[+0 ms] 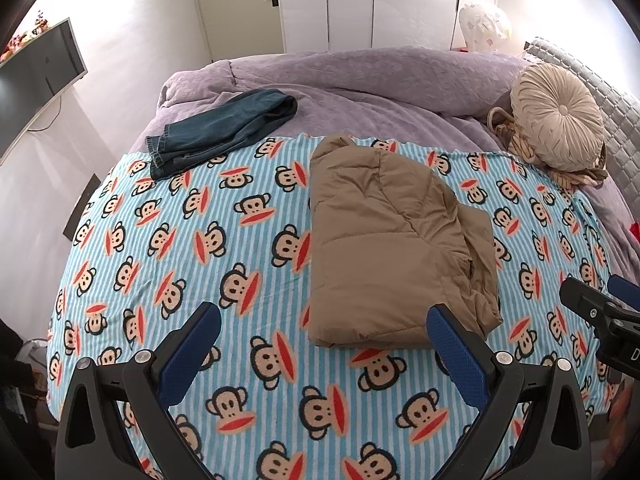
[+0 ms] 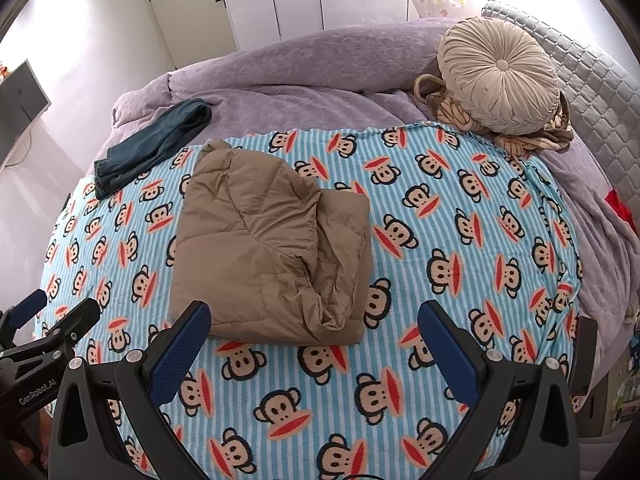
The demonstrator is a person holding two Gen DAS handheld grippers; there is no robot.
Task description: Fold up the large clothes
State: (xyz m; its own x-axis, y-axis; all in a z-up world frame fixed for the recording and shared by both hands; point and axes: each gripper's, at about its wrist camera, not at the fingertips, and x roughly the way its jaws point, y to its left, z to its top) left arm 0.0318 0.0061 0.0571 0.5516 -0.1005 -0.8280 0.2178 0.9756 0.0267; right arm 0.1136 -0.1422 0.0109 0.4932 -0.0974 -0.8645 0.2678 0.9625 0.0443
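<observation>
L claw (image 1: 324, 328) & R claw (image 2: 314, 326): both spread wide, empty.

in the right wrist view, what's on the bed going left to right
folded dark blue denim jeans → folded tan padded jacket on the blue striped monkey-print blanket → round pleated beige cushion → grey quilted headboard

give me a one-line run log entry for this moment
left gripper: open, empty | right gripper: open, empty | brown jacket: folded on monkey blanket | jeans: beyond
</observation>
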